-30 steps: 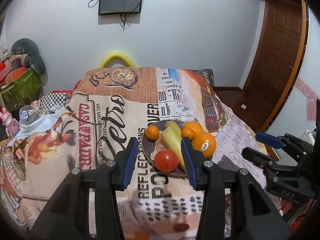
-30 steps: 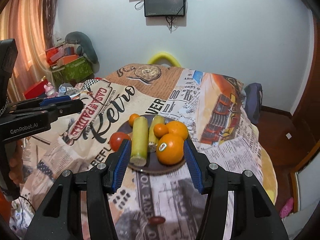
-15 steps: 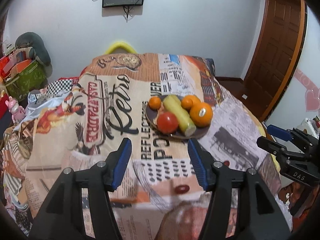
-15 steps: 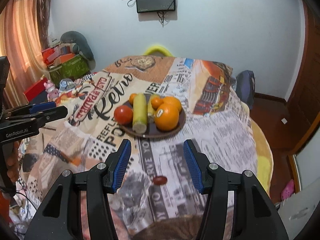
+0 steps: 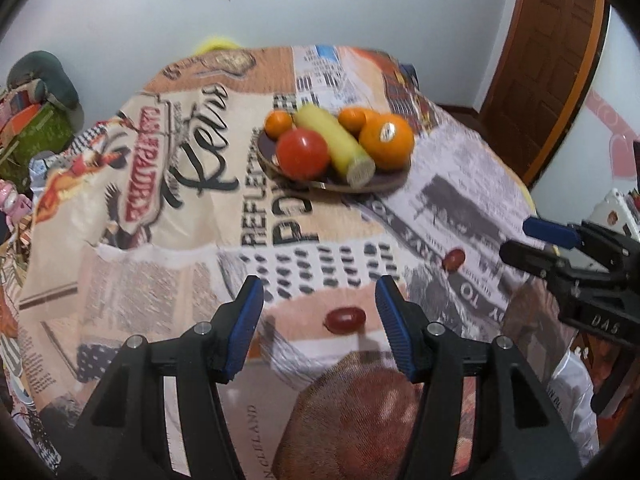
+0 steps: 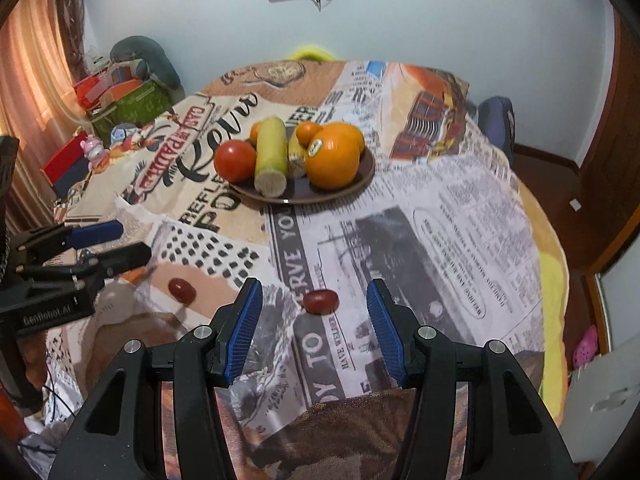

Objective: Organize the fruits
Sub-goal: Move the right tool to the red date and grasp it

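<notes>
Fruits fill the dark plate (image 6: 362,178) at the far middle: tomato (image 6: 235,161), oranges, corn. Two grapes lie loose on the near cloth; one (image 5: 345,319) sits before the spread left gripper (image 5: 320,330), another (image 6: 319,301) before the spread right gripper (image 6: 316,330), likely awaiting pickup.

The cloth (image 6: 440,216) over the worktop is a collage of beige, orange and black-and-white newsprint lettering. A dark brown plate (image 6: 360,178) carries a red tomato (image 6: 235,160), a pale yellow-green cob (image 6: 271,152), a large orange (image 6: 332,160) with a small sticker, and smaller oranges (image 6: 308,133). Two dark red grapes (image 6: 319,301) lie on the print. Each tool (image 6: 314,328) is black with blue pads (image 6: 380,320). The wall (image 6: 440,20) is pale blue-white, the door (image 5: 536,60) brown.
</notes>
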The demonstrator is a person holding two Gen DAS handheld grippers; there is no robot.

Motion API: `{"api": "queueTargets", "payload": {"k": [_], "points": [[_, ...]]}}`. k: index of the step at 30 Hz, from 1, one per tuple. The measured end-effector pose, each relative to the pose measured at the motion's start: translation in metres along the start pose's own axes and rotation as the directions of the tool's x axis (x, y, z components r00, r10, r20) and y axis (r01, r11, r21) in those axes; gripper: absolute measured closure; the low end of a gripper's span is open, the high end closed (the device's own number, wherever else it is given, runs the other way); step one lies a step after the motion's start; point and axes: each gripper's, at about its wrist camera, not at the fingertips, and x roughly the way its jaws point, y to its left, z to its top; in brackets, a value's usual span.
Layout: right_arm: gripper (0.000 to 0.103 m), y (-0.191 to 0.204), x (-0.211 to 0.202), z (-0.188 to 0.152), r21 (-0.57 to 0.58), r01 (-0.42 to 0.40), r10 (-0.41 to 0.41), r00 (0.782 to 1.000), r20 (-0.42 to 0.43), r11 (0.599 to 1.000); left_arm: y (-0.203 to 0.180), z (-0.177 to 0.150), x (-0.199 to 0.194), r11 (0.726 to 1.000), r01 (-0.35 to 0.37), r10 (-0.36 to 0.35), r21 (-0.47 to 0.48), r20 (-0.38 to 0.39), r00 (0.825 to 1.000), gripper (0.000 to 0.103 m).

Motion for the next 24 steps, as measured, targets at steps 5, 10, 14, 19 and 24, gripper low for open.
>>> {"api": "queueTargets", "payload": {"k": [5,10,14,19,24], "points": [[0.052,-0.004,0.013,-0.003,0.005,-0.008,0.008,1.0,-0.028,1.0,-0.005,-0.008,0.018,1.0,0.019,-0.018,0.011,-0.045,0.999,0.045],[0.052,-0.007,0.028,-0.007,0.012,-0.032,0.033,0.997,-0.066,0.999,-0.007,-0.015,0.036,0.999,0.048,-0.047,0.006,-0.094,0.994,0.055],[0.052,-0.01,0.04,-0.01,0.014,-0.039,0.04,0.995,-0.093,0.999,-0.007,-0.018,0.045,0.998,0.057,-0.056,0.011,-0.112,0.992,0.057],[0.052,-0.013,0.051,-0.01,0.025,-0.06,0.063,0.991,-0.117,0.998,-0.008,-0.021,0.047,0.998,0.053,-0.051,0.018,-0.107,0.993,0.06],[0.053,-0.013,0.06,-0.009,0.022,-0.061,0.064,0.99,-0.125,0.998,-0.007,-0.02,0.047,0.997,0.078,-0.077,0.013,-0.103,0.992,0.073]]}}
